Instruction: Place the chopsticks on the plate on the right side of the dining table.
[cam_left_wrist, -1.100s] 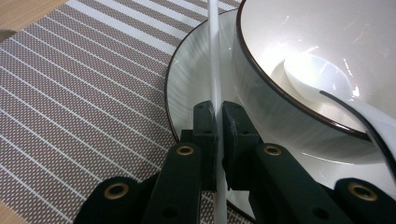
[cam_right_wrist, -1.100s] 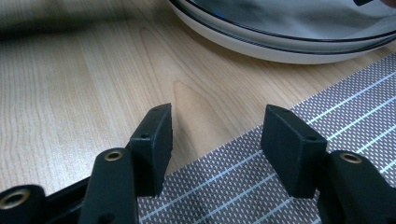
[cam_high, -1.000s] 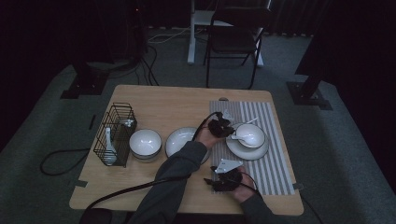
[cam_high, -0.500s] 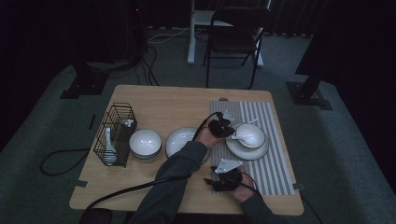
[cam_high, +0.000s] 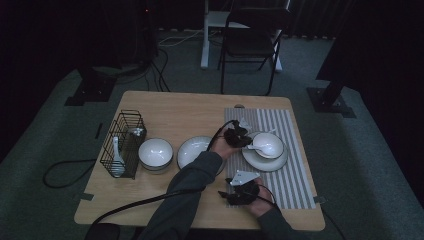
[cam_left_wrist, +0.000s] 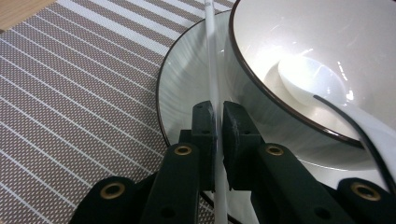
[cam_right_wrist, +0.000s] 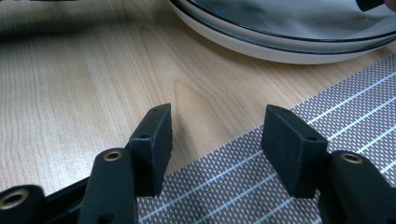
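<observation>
At centre right of the high view, the left gripper (cam_high: 241, 137) is clamped on a spoon (cam_left_wrist: 213, 84) handle running straight up-frame beside the bowl (cam_left_wrist: 327, 56); the right gripper (cam_right_wrist: 215, 133) waits empty, half open.

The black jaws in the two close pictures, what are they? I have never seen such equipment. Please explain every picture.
A person at a table holds a two-jaw tool in each hand. The wide picture comes from a camera above; each close picture comes from a camera on one tool. On the table: a rack, a spare bowl, stacked plates and a striped mat with a plate, bowl and spoon. The left tool is shut on a thin white strip; the right tool is open and empty.
</observation>
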